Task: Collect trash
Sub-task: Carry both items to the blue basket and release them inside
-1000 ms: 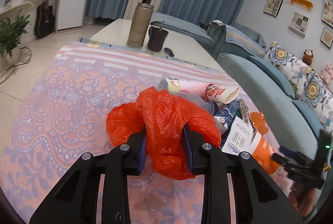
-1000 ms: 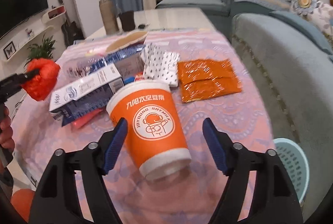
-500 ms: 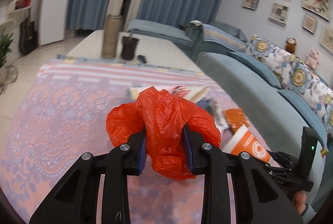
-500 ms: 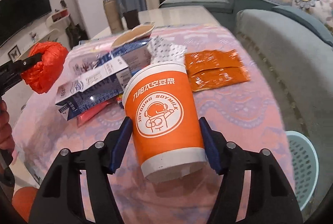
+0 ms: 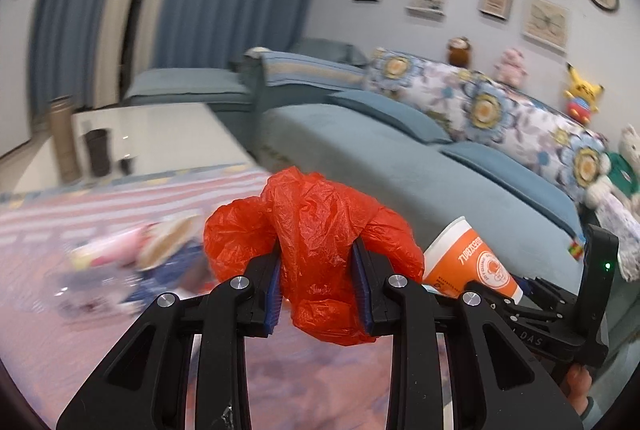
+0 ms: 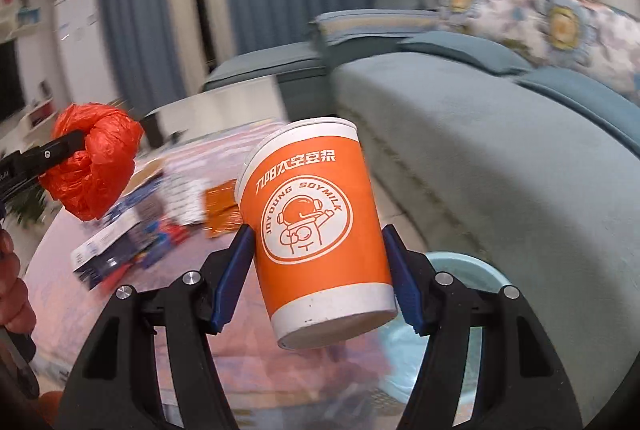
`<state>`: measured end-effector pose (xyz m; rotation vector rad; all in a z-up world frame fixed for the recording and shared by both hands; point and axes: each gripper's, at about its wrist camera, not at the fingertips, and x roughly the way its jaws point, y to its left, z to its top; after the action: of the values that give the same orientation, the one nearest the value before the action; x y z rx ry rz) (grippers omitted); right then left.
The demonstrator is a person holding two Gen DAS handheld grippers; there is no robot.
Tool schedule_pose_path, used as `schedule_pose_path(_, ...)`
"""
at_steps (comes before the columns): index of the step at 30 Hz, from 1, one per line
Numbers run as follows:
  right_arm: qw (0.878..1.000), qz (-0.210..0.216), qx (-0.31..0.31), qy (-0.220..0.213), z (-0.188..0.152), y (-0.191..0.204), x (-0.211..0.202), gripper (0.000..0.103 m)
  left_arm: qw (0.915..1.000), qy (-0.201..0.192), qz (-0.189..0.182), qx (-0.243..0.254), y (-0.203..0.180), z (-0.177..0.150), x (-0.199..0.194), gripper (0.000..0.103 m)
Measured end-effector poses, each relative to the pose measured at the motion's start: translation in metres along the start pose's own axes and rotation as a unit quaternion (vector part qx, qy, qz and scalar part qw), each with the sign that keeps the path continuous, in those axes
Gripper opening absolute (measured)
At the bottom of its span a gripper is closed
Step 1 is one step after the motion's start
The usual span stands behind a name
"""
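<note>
My left gripper (image 5: 317, 284) is shut on a crumpled red plastic bag (image 5: 316, 230), held up above the patterned tablecloth (image 5: 60, 214). The same bag (image 6: 94, 166) shows at the left of the right wrist view. My right gripper (image 6: 318, 270) is shut on an orange paper soy-milk cup (image 6: 316, 230), lifted off the table and tilted. That cup (image 5: 472, 262) appears at the lower right of the left wrist view. More trash lies blurred on the cloth: a blue and white carton (image 6: 120, 242), an orange foil packet (image 6: 220, 206) and a paper cup on its side (image 5: 132, 250).
A light blue basket (image 6: 460, 266) stands on the floor below the right gripper, beside the blue sofa (image 6: 500, 158). A tall flask (image 5: 64, 138) and a dark mug (image 5: 98, 152) stand at the table's far end. A person's hand (image 6: 12, 290) holds the left tool.
Both grippers have swung right toward the sofa and risen. The right gripper closed on the orange cup and lifted it off the table. The left gripper still holds the red bag.
</note>
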<state>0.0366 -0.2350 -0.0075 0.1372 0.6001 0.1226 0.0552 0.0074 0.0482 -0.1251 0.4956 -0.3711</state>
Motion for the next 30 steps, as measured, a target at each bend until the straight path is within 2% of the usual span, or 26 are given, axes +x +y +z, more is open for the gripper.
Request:
schedule_pose_path(4, 0.997, -0.067, 0.035, 0.010, -0.010, -0.052, -0.002, 0.061, 0.9986, 0.035, -0.035, 0.017, -0.044, -0.007, 0.047, 0.028)
schedule_pose_path(8, 0.991, -0.096, 0.081, 0.040, -0.032, -0.099, 0.006, 0.061, 0.9953, 0.075, -0.057, 0.022, -0.073, -0.028, 0.093, 0.028)
schedule_pose_path(12, 0.980, -0.124, 0.122, 0.094, -0.060, -0.137, 0.033, 0.061, 0.9900, 0.117, -0.073, 0.031, -0.096, -0.057, 0.134, 0.028)
schedule_pose_path(16, 0.965, -0.133, 0.164, 0.152, -0.089, -0.165, 0.059, 0.062, 0.9826, 0.157, -0.081, 0.056, -0.116, -0.080, 0.162, 0.028)
schedule_pose_path(19, 0.954, -0.140, 0.182, 0.191, -0.109, -0.178, 0.076, 0.062, 0.9746, 0.191, -0.093, 0.072, -0.126, -0.097, 0.180, 0.029)
schedule_pose_path(22, 0.949, -0.142, 0.192, 0.208, -0.119, -0.182, 0.083, 0.063, 0.9713, 0.203, -0.092, 0.083, -0.134, -0.104, 0.189, 0.036)
schedule_pose_path(24, 0.947, -0.142, 0.197, 0.211, -0.120, -0.184, 0.086, 0.063, 0.9705, 0.206, -0.096, 0.081, -0.134, -0.106, 0.191, 0.050)
schedule_pose_path(30, 0.948, -0.143, 0.197, 0.206, -0.113, -0.180, 0.082, 0.063, 0.9721, 0.201, -0.094, 0.076, -0.126, -0.099, 0.181, 0.053)
